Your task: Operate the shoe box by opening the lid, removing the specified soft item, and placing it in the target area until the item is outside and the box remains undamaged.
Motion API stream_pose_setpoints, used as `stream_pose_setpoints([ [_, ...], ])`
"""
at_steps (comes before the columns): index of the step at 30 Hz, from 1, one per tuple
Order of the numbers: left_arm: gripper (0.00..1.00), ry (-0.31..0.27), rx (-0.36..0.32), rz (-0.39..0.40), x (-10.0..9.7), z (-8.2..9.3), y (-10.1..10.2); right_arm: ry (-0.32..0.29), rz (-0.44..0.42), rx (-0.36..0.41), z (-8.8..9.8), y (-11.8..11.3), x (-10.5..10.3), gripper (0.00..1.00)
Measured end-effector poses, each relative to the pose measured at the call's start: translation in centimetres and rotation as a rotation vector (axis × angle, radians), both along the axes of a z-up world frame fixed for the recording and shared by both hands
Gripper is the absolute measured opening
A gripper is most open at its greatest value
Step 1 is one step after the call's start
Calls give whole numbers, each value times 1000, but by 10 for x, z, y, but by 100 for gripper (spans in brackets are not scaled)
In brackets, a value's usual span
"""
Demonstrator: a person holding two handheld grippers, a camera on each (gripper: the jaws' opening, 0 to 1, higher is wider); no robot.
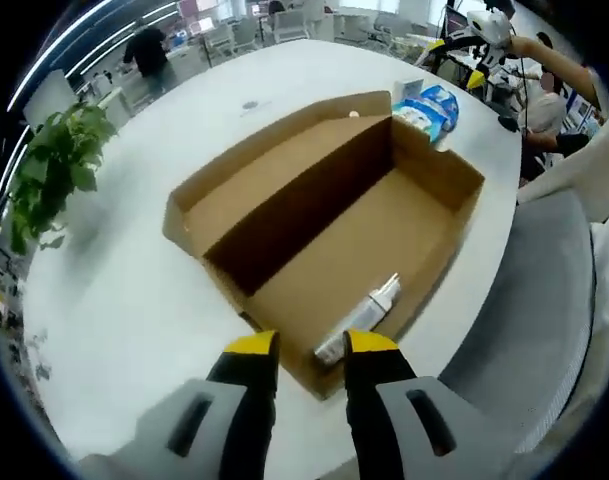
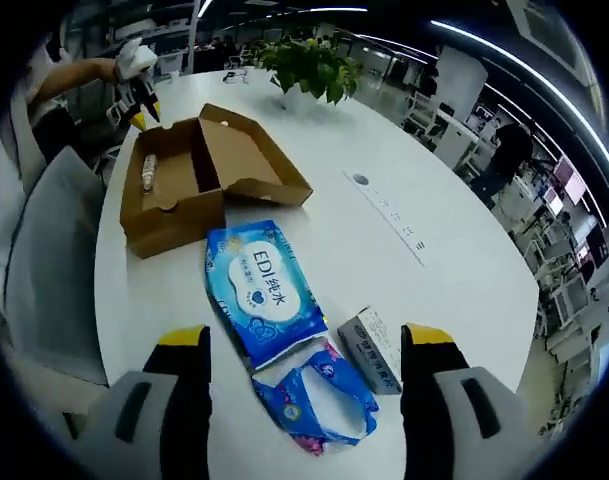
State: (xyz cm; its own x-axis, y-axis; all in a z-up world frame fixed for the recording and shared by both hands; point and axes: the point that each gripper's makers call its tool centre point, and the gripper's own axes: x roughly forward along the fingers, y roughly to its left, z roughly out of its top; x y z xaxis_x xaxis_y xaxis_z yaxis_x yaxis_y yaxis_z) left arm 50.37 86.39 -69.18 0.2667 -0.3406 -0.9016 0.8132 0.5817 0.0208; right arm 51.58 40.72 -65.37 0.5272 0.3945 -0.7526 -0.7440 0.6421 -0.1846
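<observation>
The brown cardboard shoe box (image 1: 384, 230) lies on the white table with its lid (image 1: 274, 165) folded flat to the left. A white tube (image 1: 369, 315) rests on the box floor at the near end. My left gripper (image 1: 312, 345) hovers open just above that end, the tube showing beyond its gap. A blue wipes pack (image 2: 264, 290) lies on the table outside the box, in front of my right gripper (image 2: 306, 340), which is wide open and holds nothing. The right gripper view also takes in the box (image 2: 174, 205) and the left gripper (image 2: 136, 95) over its far end.
A small blue pouch (image 2: 319, 395) and a grey carton (image 2: 372, 348) lie between the right jaws' tips. A potted plant (image 2: 309, 65) stands at the far table edge. A grey chair (image 1: 544, 300) sits beside the table. People sit at desks beyond.
</observation>
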Motion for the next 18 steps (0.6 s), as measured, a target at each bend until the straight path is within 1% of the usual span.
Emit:
stream_pose_setpoints([
  [5, 29, 18, 26, -99, 1, -3, -8, -42, -51, 53, 10, 11, -11, 82],
  [6, 30, 19, 27, -106, 2, -4, -9, -46, -58, 62, 11, 12, -13, 85],
  [9, 32, 39, 32, -163, 3, -5, -16, -51, -74, 85, 13, 17, -21, 88],
  [10, 33, 44, 39, -203, 4, -6, -19, -52, -81, 93, 13, 19, -25, 89],
  [11, 33, 50, 43, -224, 4, -6, -21, -52, -85, 98, 14, 20, -28, 90],
  [15, 35, 65, 55, -285, 10, -10, -28, -61, -111, 139, 17, 27, -40, 94],
  [18, 36, 76, 64, -347, 10, -13, -34, -72, -133, 167, 20, 32, -50, 96],
])
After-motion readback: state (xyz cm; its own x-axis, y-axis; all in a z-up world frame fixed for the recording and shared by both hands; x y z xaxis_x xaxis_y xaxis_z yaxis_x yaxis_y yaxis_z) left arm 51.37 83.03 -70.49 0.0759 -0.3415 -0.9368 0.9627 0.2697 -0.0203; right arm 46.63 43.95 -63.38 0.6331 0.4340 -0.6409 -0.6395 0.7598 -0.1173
